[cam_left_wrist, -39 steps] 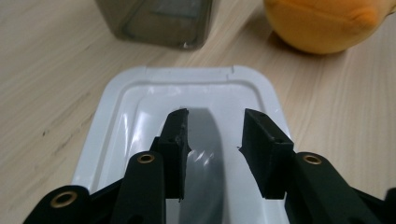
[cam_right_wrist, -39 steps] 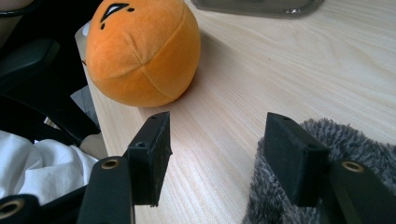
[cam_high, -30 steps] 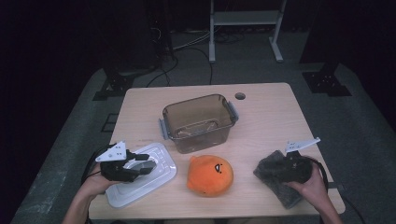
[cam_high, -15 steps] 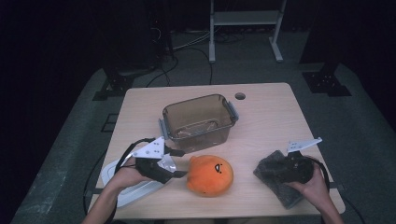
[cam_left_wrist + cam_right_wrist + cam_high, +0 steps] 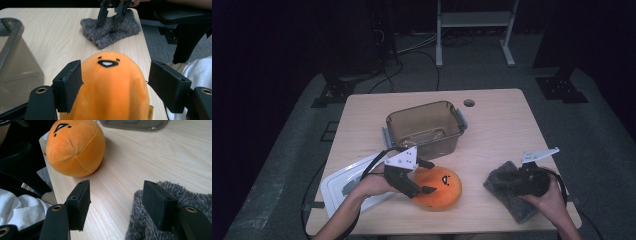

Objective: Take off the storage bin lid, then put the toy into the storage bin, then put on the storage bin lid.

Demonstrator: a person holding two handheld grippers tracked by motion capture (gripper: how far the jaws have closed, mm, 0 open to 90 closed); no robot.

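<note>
Left hand-held gripper point(image 5: 424, 176) moved from lid point(image 5: 337, 182) to orange plush point(image 5: 439, 187), jaws just opening, straddling it.

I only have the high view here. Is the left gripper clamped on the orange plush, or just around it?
Observer: Just around it. The left gripper has the orange plush between its jaws, which have just been opening, and one pad stands clear of its side.
Operator: And the right gripper, has it got the grey cloth?
Observer: No. The right gripper is open, one jaw over the grey cloth and the other over bare table.
</note>
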